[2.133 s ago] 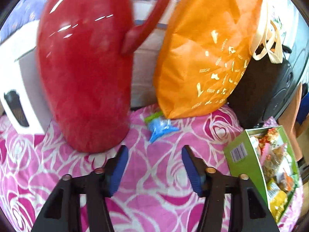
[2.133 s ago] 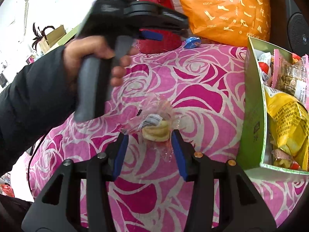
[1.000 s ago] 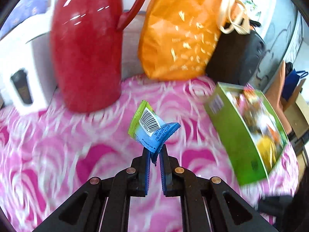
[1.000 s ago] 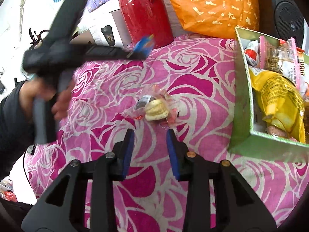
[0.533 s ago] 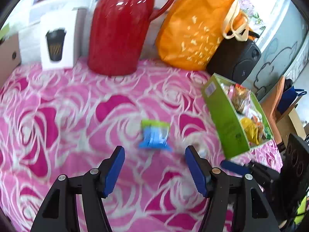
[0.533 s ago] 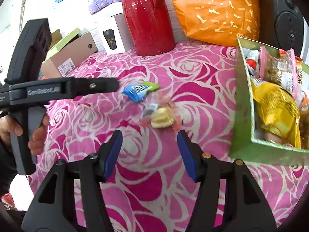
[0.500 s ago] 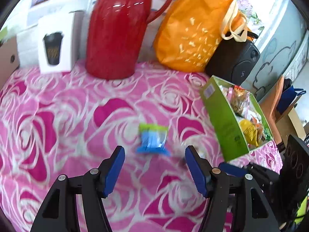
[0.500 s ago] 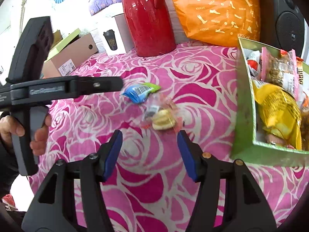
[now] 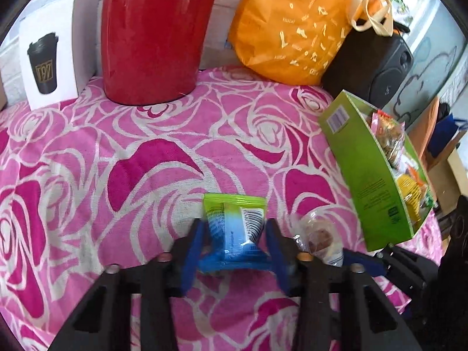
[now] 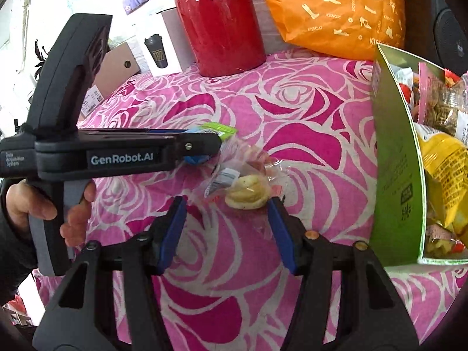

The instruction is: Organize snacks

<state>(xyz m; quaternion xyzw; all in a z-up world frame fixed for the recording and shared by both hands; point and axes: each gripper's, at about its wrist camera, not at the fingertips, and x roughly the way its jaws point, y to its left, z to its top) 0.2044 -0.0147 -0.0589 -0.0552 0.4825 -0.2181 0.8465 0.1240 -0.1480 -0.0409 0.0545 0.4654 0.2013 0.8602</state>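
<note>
Nearest in the left wrist view, the left gripper (image 9: 236, 247) is seen lowered over a blue and green snack packet (image 9: 235, 228) that lies flat on the pink rose-patterned cloth (image 9: 117, 161). The blue pads (image 9: 191, 253) are set on either side of the packet, about as wide apart as the packet itself; whether they're actually pressing on it can't be told, so no firm grip is claimed here.

Just to the right of that packet, a clear-wrapped pastry (image 9: 320, 241) is found on the cloth. In the right wrist view the same pastry (image 10: 247, 194) is seen just ahead of the right gripper (image 10: 226, 222), whose fingers are spread wide with nothing held between them. The wrapper sits roughly in line with the gap, near the fingertips rather than between them.

A hand (image 10: 44, 209) is wrapped around the grey handle of the left gripper (image 10: 201, 146), which is shown side-on with the packet (image 10: 215, 130) poking out past its tip.

Further right, a green box (image 10: 397, 158) is stood on the cloth, stuffed with bagged snacks, a yellow bag (image 10: 444, 172) among them.

At the back, a red jug (image 9: 152, 35) and an orange shopping bag (image 9: 292, 26) are lined up, with a white box with a cup picture (image 9: 49, 61) at the left and a black speaker (image 9: 377, 67) tucked in at the right.
</note>
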